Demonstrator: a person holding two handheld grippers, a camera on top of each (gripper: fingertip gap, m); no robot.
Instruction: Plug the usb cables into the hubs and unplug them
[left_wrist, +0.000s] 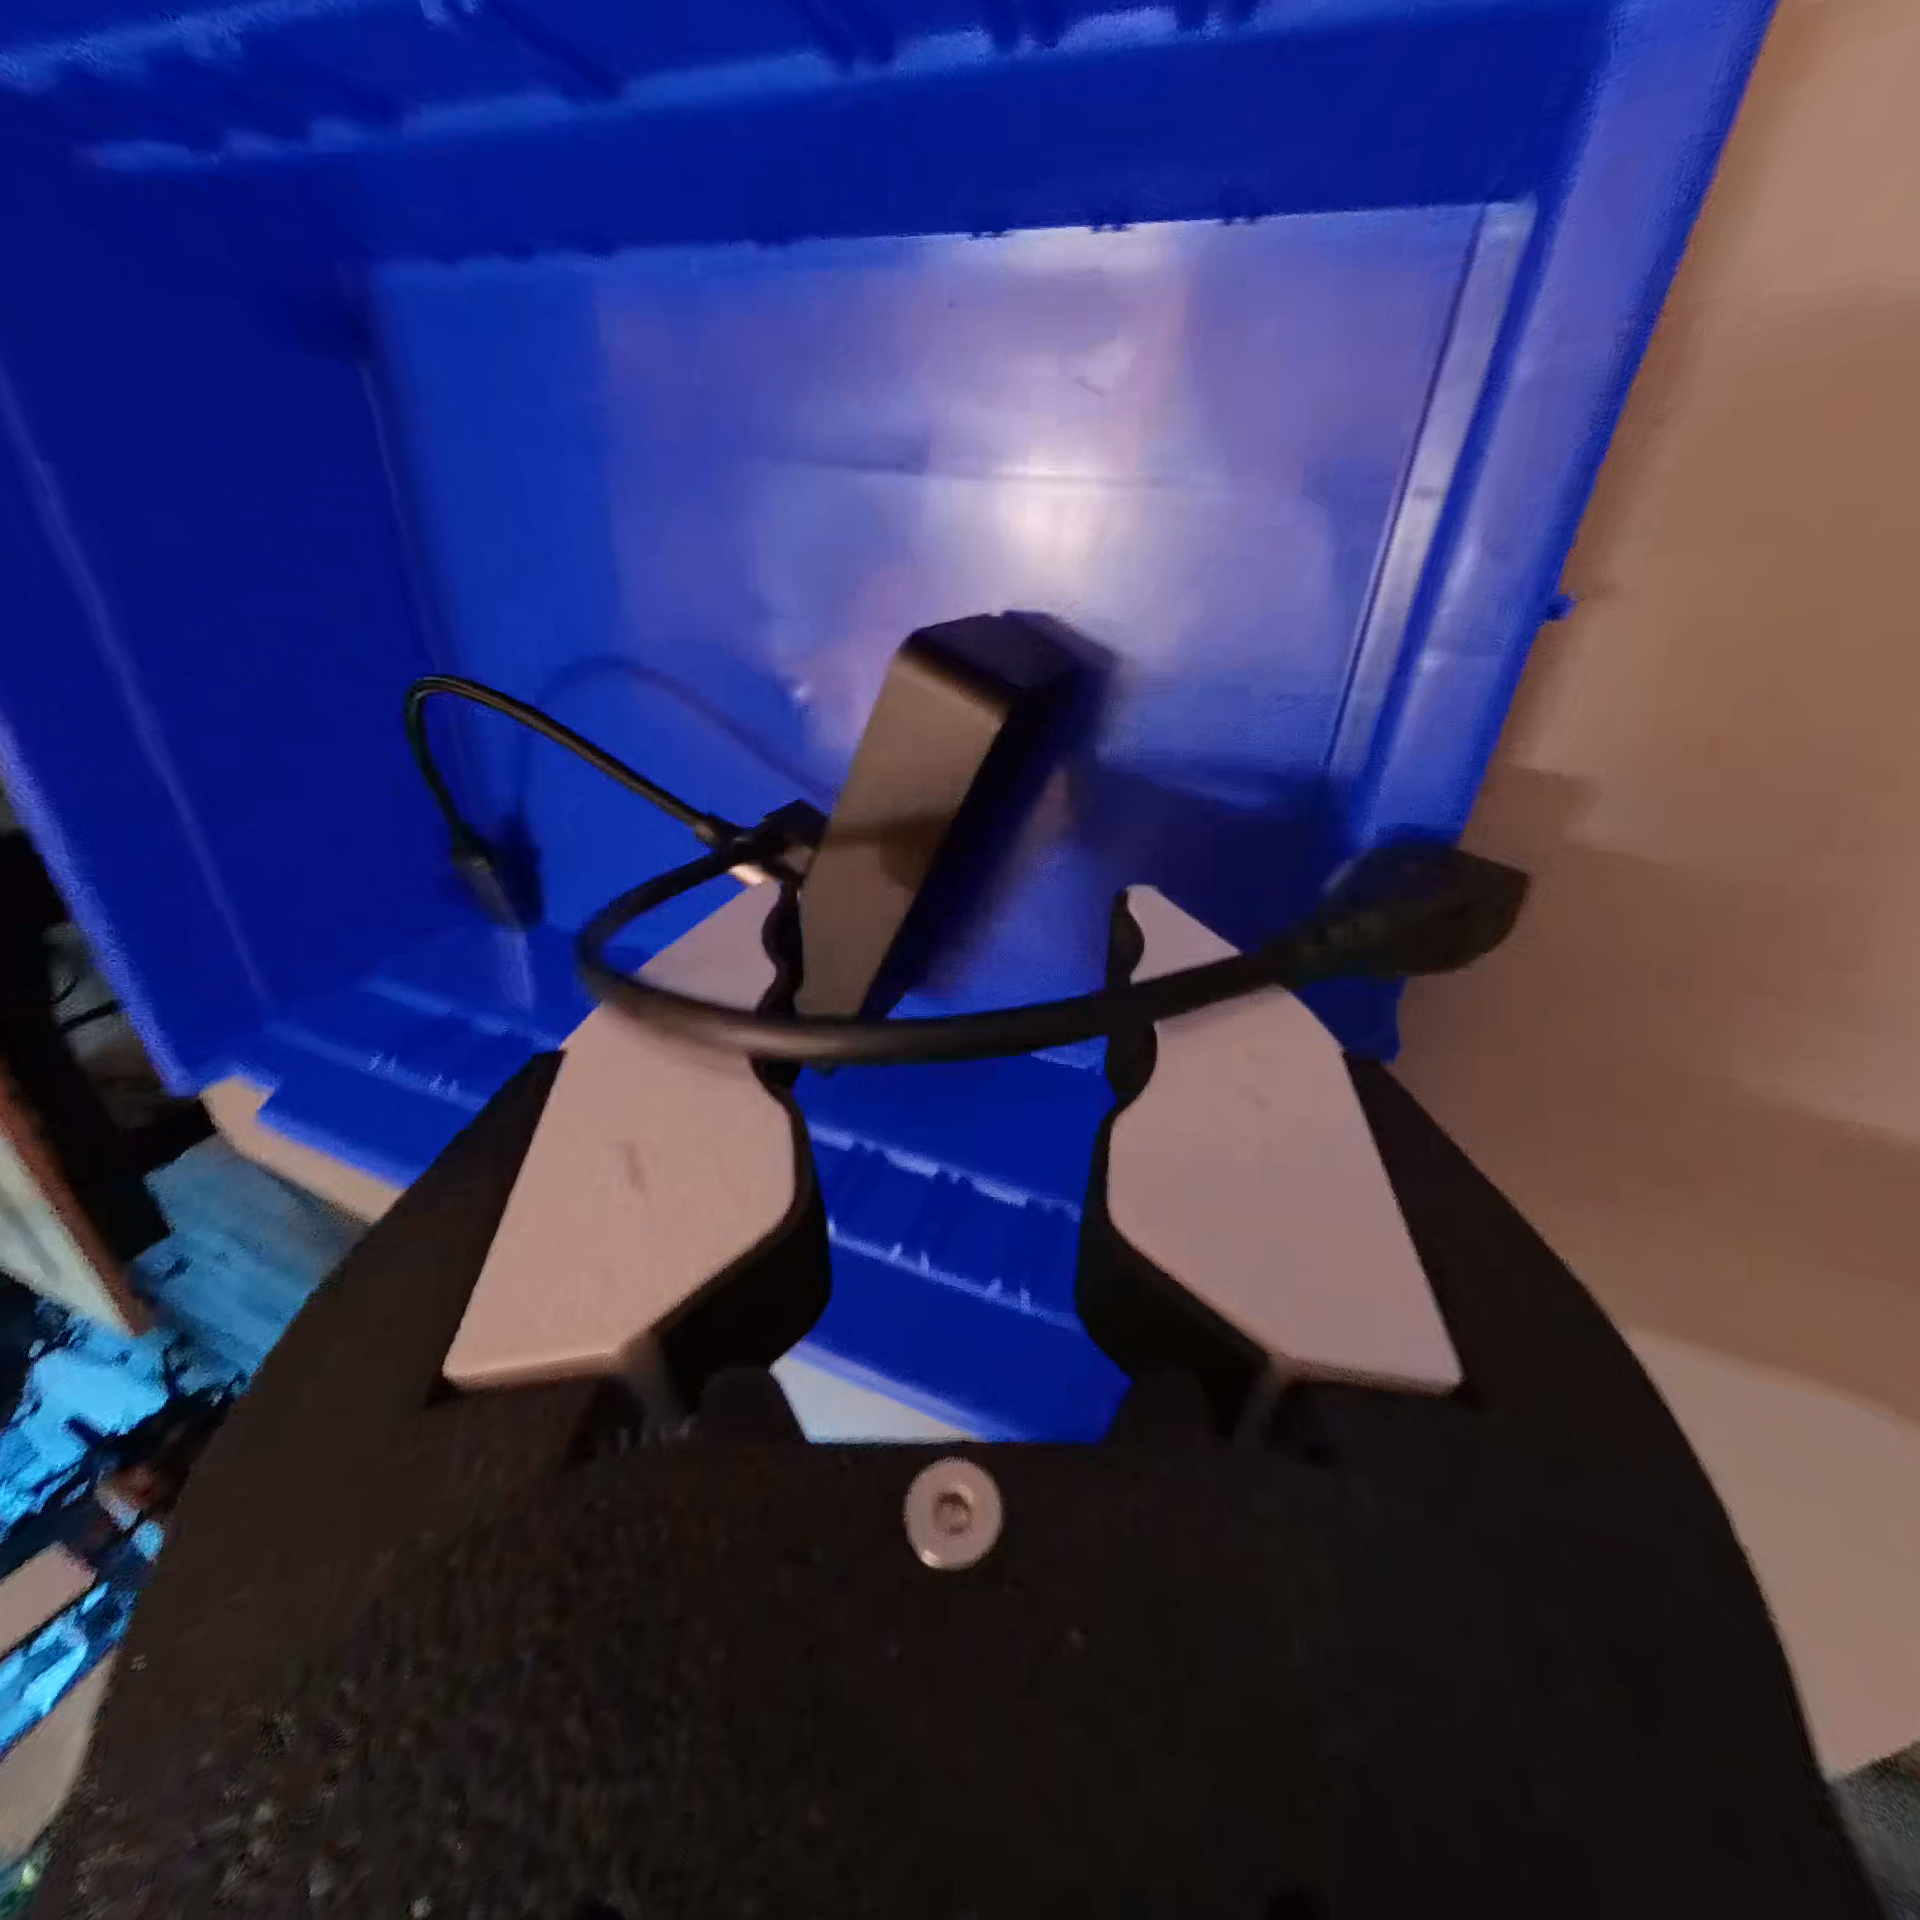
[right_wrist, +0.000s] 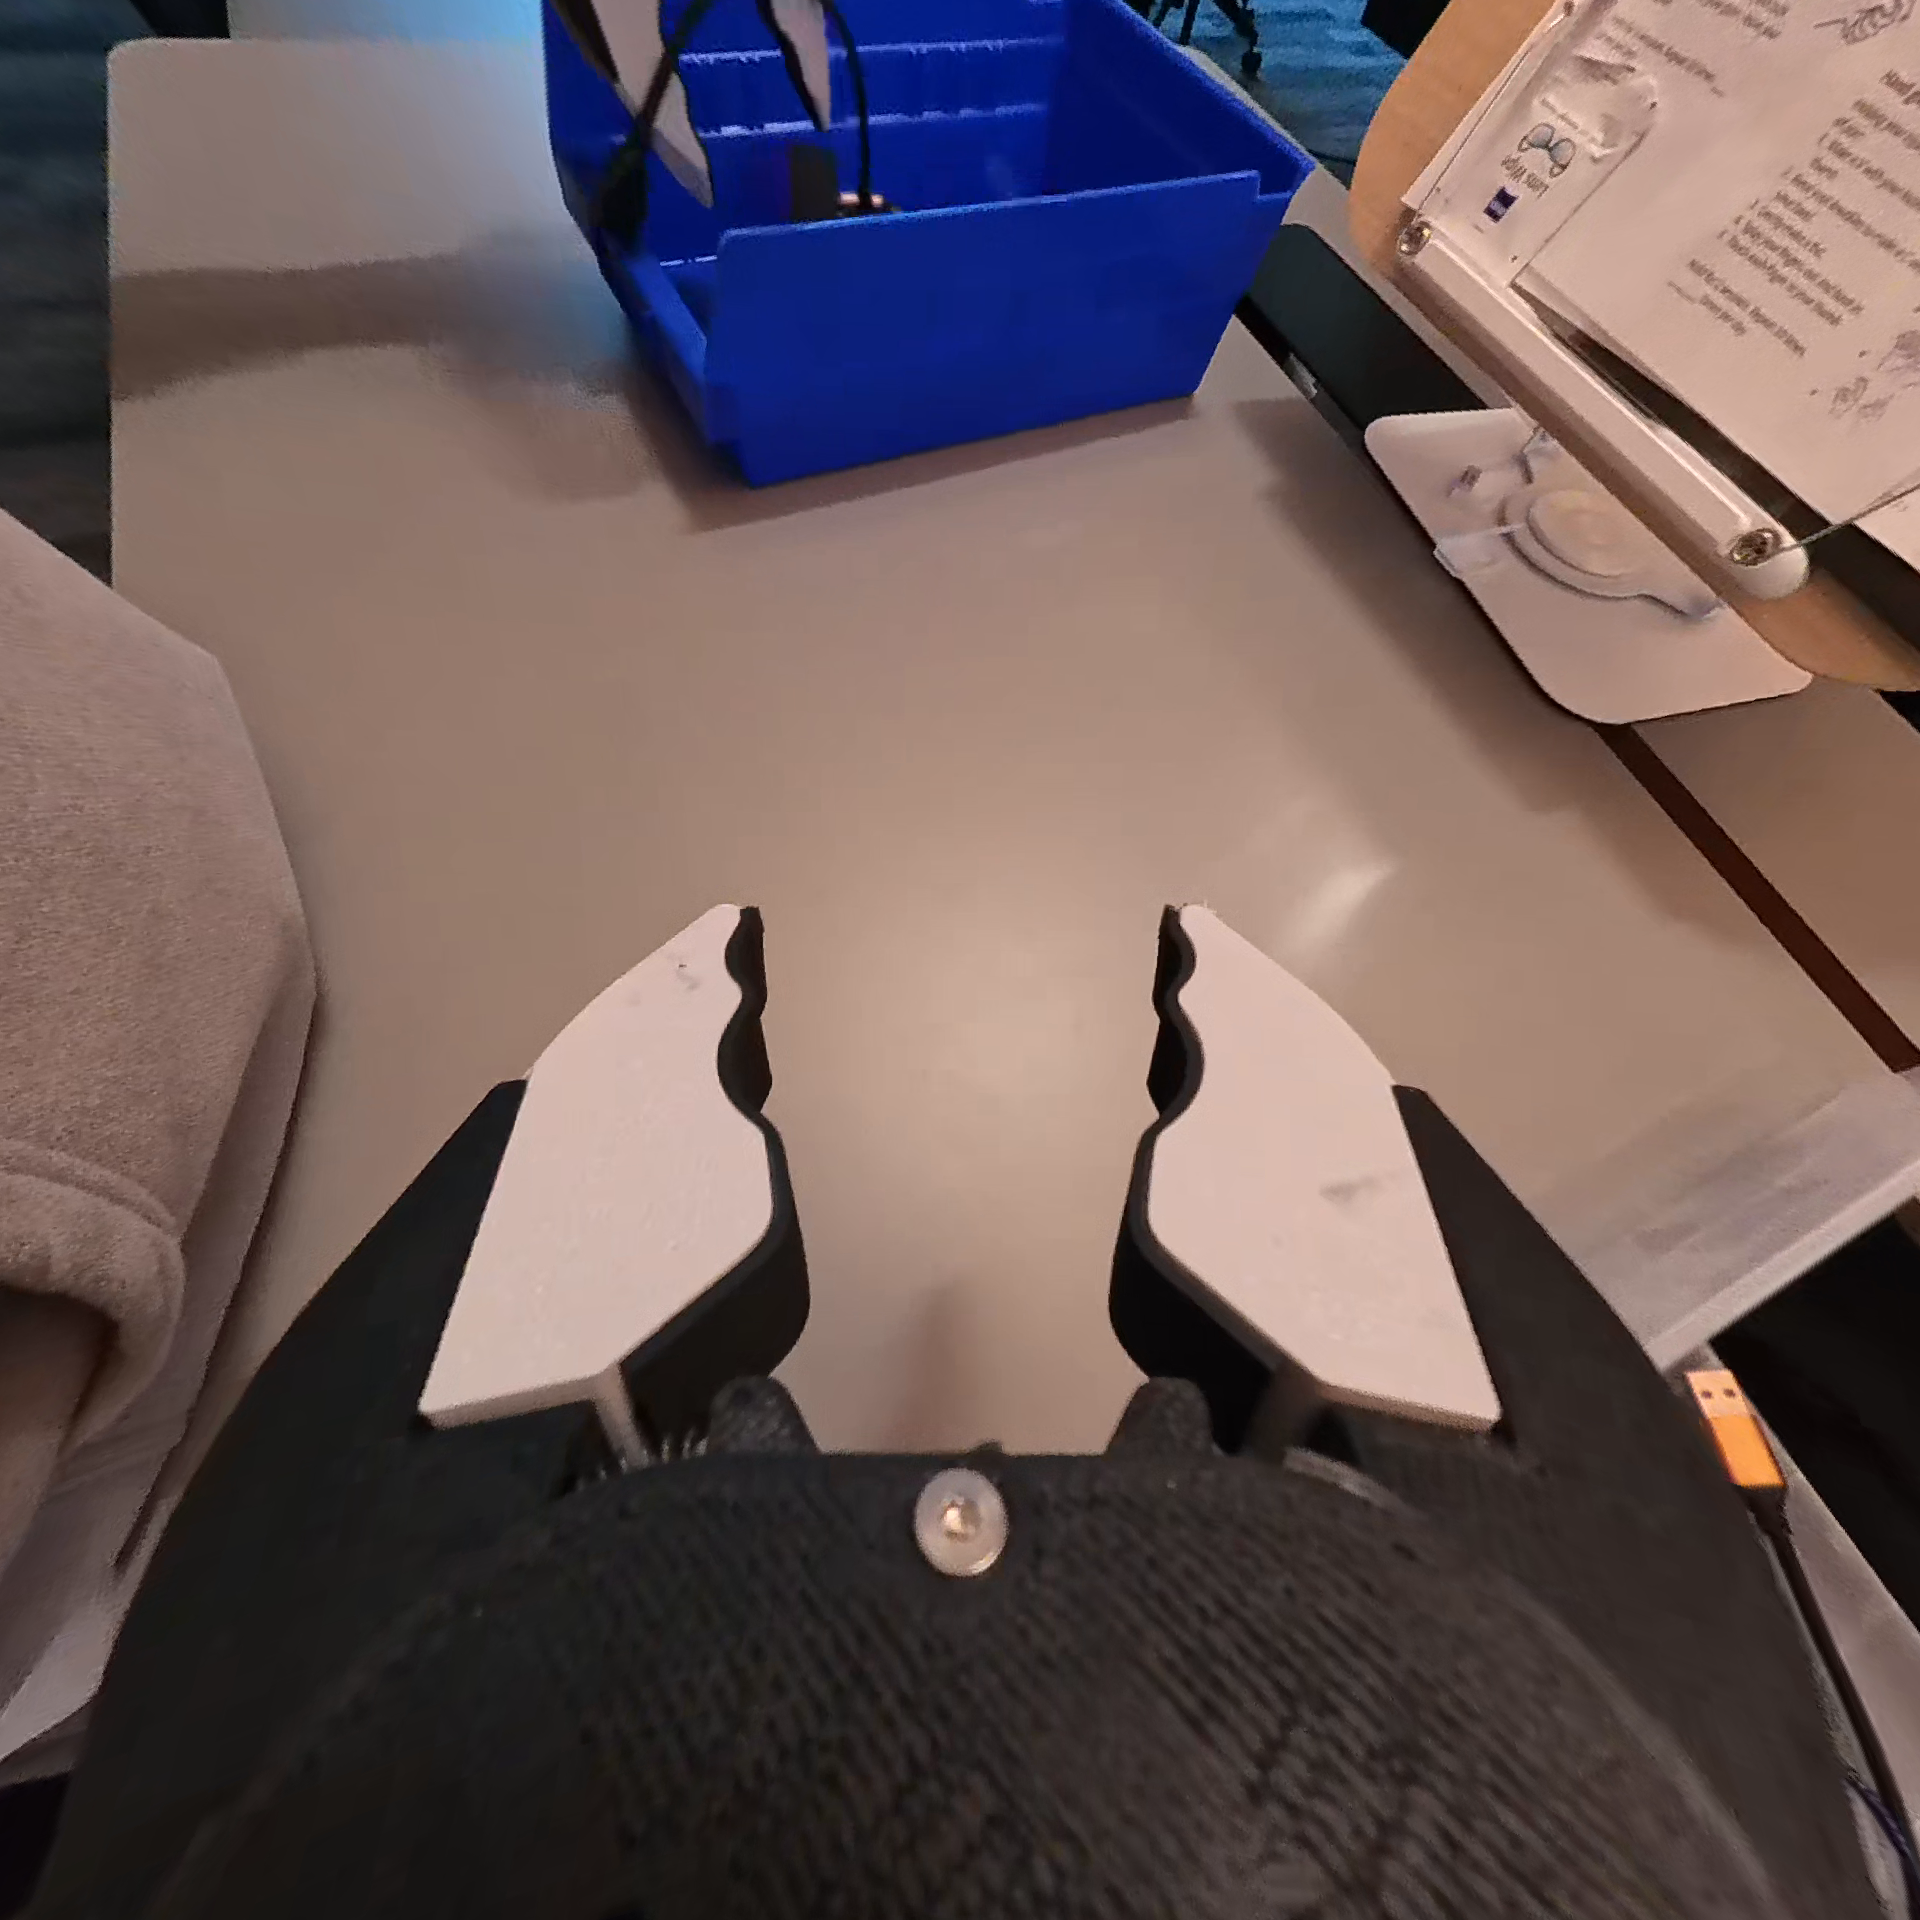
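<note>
In the left wrist view my left gripper (left_wrist: 951, 914) is open above the blue bin (left_wrist: 260, 520). A grey USB hub (left_wrist: 920, 800) stands tilted between the fingertips, close to the left finger, with the jaws not clamped on it. Its thick black cable (left_wrist: 935, 1034) loops across both fingers and ends in a plug (left_wrist: 1423, 914) on the right. A thin black cable (left_wrist: 540, 727) with a small plug hangs on the left. My right gripper (right_wrist: 961, 914) is open and empty over the table (right_wrist: 935, 675). The bin (right_wrist: 935, 301) and the left gripper's fingers (right_wrist: 675, 135) show far off there.
A person's grey sleeve (right_wrist: 114, 935) is at the left. A stand with printed papers (right_wrist: 1714, 229) and its white base (right_wrist: 1579, 582) stand at the right table edge. An orange USB plug on a black cable (right_wrist: 1730, 1439) lies at the lower right.
</note>
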